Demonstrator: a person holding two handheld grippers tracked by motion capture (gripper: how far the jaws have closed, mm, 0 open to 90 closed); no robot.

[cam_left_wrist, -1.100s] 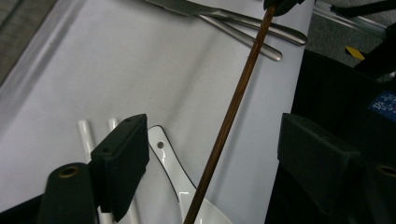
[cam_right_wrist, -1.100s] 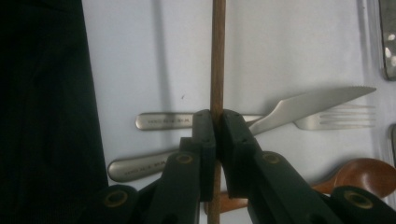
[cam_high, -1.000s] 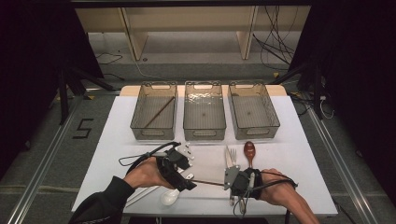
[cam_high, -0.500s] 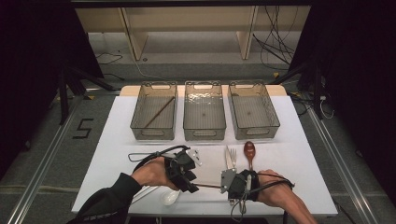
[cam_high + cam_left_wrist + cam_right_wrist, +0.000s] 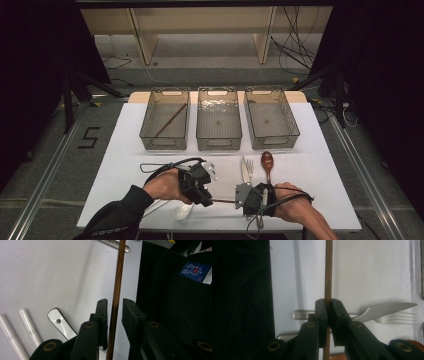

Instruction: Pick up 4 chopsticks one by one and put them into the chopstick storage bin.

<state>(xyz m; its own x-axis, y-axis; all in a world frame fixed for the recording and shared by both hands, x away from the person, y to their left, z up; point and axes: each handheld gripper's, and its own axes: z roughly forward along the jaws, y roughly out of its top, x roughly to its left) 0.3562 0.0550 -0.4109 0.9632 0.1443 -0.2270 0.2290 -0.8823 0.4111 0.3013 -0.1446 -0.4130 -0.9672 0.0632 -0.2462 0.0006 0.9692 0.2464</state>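
— Where is the chopstick (image 5: pixel 328 270) sitting against your fingers?

— My right gripper (image 5: pixel 327 303) has it pinched. In the right gripper view my two fingers (image 5: pixel 321 315) are pressed onto the brown stick from both sides, and it runs straight up out of them over the white bench (image 5: pixel 367 272). Behind them lie a knife (image 5: pixel 387 308) and a fork (image 5: pixel 398 317), flat on the bench.

— And your left?

— My left gripper (image 5: pixel 115 312) stands parted around the same stick (image 5: pixel 117 290). In the left gripper view the stick passes up between my fingers (image 5: pixel 102 315), close against the left one, with a clear gap to the right one. So they are apart, not clamped on it.

— Where is all this on the bench?

— Near the front edge. From the high view the chopstick (image 5: pixel 223 201) spans low between my left gripper (image 5: pixel 204 189) and my right gripper (image 5: pixel 240 196), roughly level, the two facing each other.

— What lies near it?

— A white spoon (image 5: pixel 61 323) and two white sticks (image 5: pixel 28 326) just beside my left fingers. A brown spoon (image 5: pixel 267 162) sits beyond my right hand, next to the knife and fork. Three clear bins (image 5: pixel 218 120) stand in a row farther back, and the left one holds another chopstick (image 5: pixel 170 120).
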